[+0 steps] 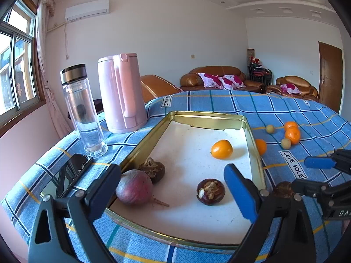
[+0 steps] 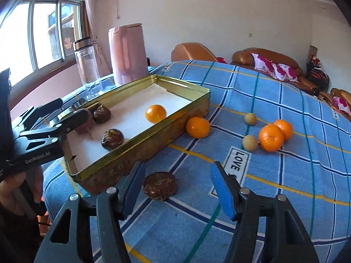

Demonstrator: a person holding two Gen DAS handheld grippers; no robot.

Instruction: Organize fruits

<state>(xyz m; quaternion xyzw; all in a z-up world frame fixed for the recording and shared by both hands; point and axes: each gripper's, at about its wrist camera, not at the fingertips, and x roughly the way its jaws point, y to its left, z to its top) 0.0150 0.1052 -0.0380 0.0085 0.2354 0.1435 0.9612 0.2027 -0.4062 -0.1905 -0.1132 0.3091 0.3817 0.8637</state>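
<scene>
Plainly, the left gripper (image 1: 173, 188) stood with its jaws wide apart over the near end of the gold tin tray (image 1: 255, 144), nothing pressed between the pads; the reddish round root vegetable (image 1: 133, 186) lay just beside its left finger at about nine o'clock, and one dark water chestnut (image 1: 210, 191) sat on the white liner between the fingers, untouched. A second water chestnut (image 1: 153, 168) rested behind the red root, touching it, and an orange kumquat-like fruit (image 1: 221, 149) lay farther in, toward one o'clock. The right gripper (image 2: 177, 189) was open too — its blue pads (image 2: 223, 191) stood either side of a flat brown water chestnut (image 2: 159, 186) on the blue checked tablecloth (image 2: 285, 175), clear of it, just outside the tray's long wall. Out on the cloth, a mandarin (image 2: 197, 127) touched the tray's side at twelve o'clock from that gripper; two more mandarins (image 2: 271, 137) and two small pale round fruits (image 2: 250, 142) clustered at about two o'clock. Beyond the tray stood a pink kettle (image 1: 121, 94) and a clear bottle (image 1: 82, 109), with a phone (image 1: 76, 166) lying beside the bottle.
</scene>
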